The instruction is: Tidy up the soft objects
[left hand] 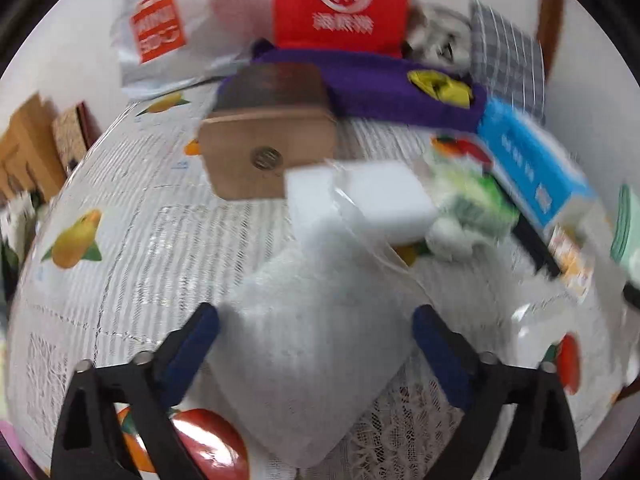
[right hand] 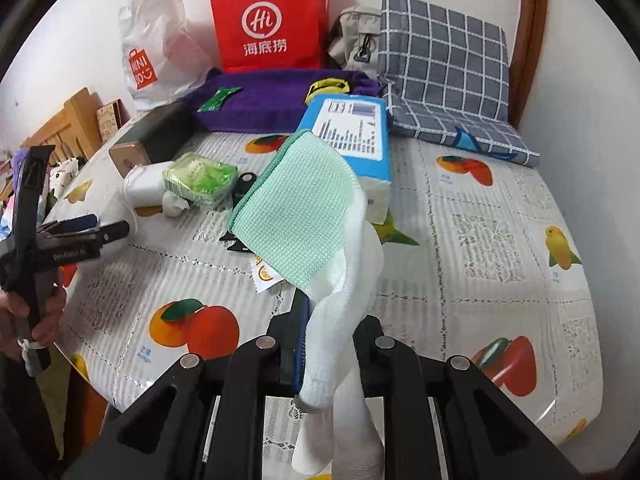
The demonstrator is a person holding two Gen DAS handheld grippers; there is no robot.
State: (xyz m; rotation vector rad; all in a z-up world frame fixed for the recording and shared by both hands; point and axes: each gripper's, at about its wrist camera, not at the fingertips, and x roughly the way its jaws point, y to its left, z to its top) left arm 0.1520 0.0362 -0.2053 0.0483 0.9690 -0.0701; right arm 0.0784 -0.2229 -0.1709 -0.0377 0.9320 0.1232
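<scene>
My right gripper [right hand: 320,320] is shut on a green and white cloth [right hand: 296,212] and holds it up over the table. In the left wrist view, my left gripper [left hand: 316,332] is open, its blue-padded fingers [left hand: 196,340] either side of a white sponge in clear wrap [left hand: 316,340]. A white block [left hand: 360,204] lies beyond it. The left gripper also shows in the right wrist view [right hand: 108,232], held by a hand at the table's left edge. Whether the sponge is touched I cannot tell; the left view is blurred.
On the fruit-print tablecloth [right hand: 480,240] lie a brown box [left hand: 268,148], a green packet [right hand: 200,176], a blue box [right hand: 352,132] and a purple towel [right hand: 260,96]. A red bag [right hand: 268,20], a white plastic bag [right hand: 156,40] and a checked cushion [right hand: 444,64] stand at the back.
</scene>
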